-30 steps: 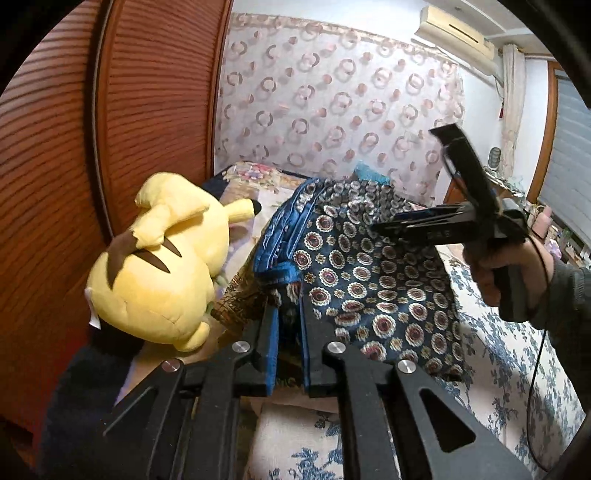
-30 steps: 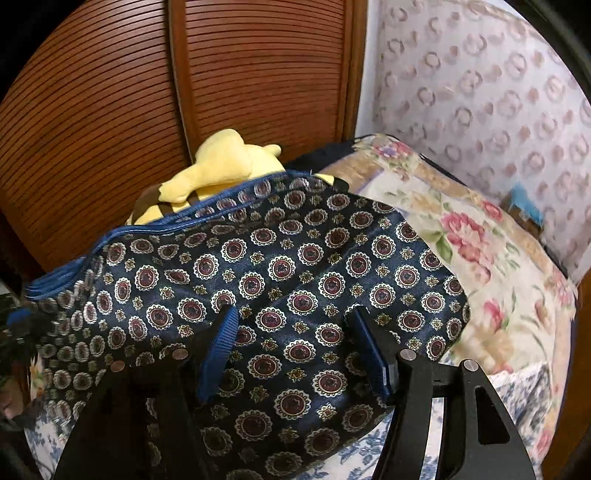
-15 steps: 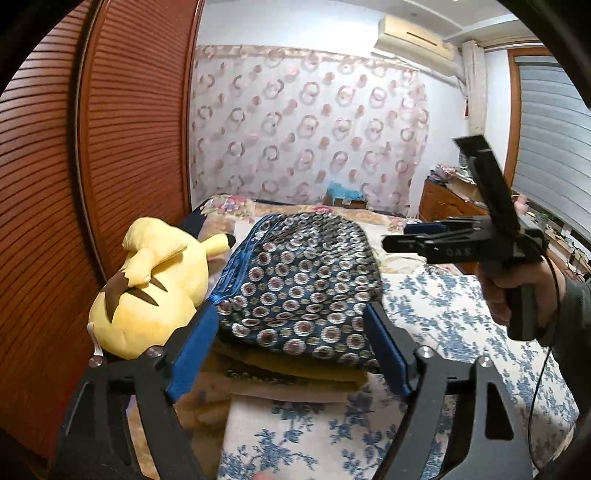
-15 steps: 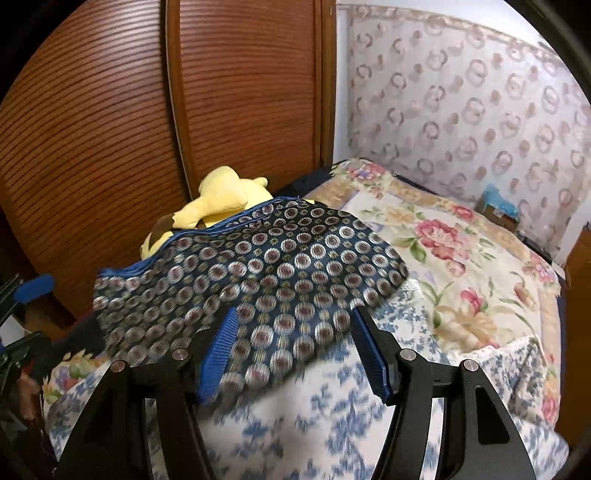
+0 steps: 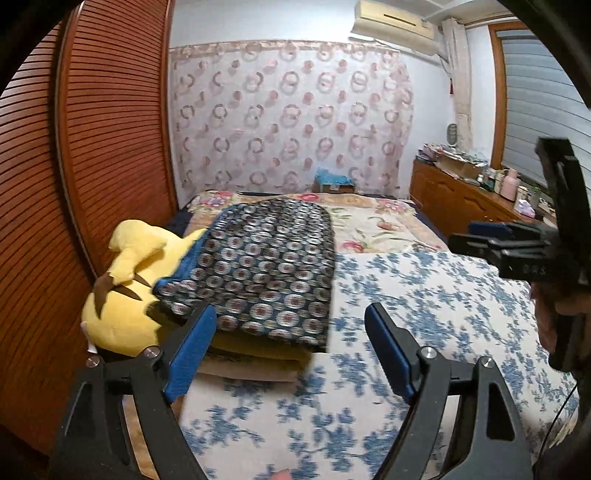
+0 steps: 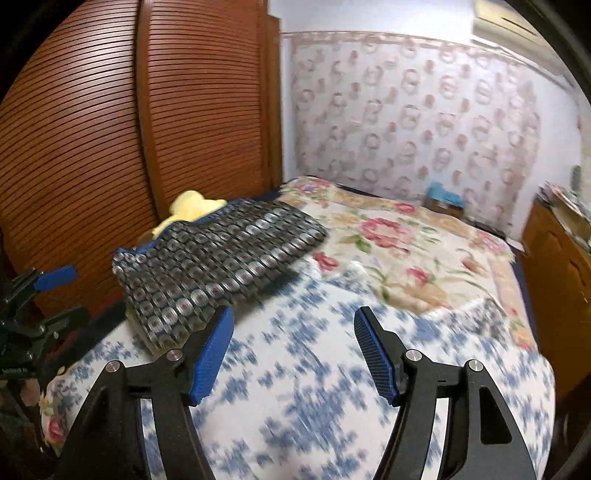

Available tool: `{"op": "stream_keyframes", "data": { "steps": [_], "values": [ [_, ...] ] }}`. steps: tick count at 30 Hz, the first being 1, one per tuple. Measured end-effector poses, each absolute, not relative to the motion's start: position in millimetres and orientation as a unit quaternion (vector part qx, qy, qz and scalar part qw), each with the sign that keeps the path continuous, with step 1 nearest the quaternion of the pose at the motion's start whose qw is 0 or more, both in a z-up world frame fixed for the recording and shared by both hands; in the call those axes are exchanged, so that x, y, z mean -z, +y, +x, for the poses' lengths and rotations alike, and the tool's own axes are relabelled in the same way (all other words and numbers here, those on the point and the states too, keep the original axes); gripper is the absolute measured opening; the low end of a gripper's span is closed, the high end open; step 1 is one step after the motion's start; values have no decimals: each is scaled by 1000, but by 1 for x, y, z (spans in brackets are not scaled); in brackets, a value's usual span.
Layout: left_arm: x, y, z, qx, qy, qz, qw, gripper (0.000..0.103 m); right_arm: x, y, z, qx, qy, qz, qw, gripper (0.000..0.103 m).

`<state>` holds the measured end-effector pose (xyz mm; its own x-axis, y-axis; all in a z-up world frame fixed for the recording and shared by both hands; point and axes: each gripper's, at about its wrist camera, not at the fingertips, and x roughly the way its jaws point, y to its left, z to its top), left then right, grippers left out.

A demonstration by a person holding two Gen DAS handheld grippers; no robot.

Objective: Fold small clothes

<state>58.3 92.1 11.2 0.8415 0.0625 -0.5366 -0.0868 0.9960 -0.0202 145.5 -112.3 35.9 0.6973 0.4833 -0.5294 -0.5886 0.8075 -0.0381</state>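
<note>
Folded navy medallion-print cloth (image 5: 266, 269) lay on the bed (image 5: 424, 295), apparently done. Left gripper (image 5: 291, 347) and right gripper (image 6: 293, 350) had jaws wide, holding nothing.

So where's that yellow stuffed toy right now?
The yellow stuffed toy lies at the bed's left edge against the wooden wardrobe, partly tucked under the folded patterned cloth.

We're in a home bedroom: a bed (image 5: 424, 295) fills the near and middle ground under a blue-flowered cover, with a rose-print quilt (image 6: 406, 243) at the far end. On the left stands a slatted wooden wardrobe (image 5: 110, 129), with a yellow plush toy (image 5: 125, 295) beside it. A ring-patterned curtain (image 5: 288, 122) hangs on the far wall, an air conditioner (image 5: 395, 22) mounted high, and a cluttered wooden dresser (image 5: 461, 195) sits right.
</note>
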Motion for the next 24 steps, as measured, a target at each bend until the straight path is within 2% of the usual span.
{"op": "stream_keyframes", "data": {
  "steps": [7, 24],
  "values": [
    [-13, 52, 66, -3, 276, -13, 961, 83, -31, -160, 99, -229, 259, -84, 935, 72],
    [-63, -14, 72, 37, 234, 0, 972, 83, -56, -223, 0, -142, 169, -21, 975, 72]
  ]
}}
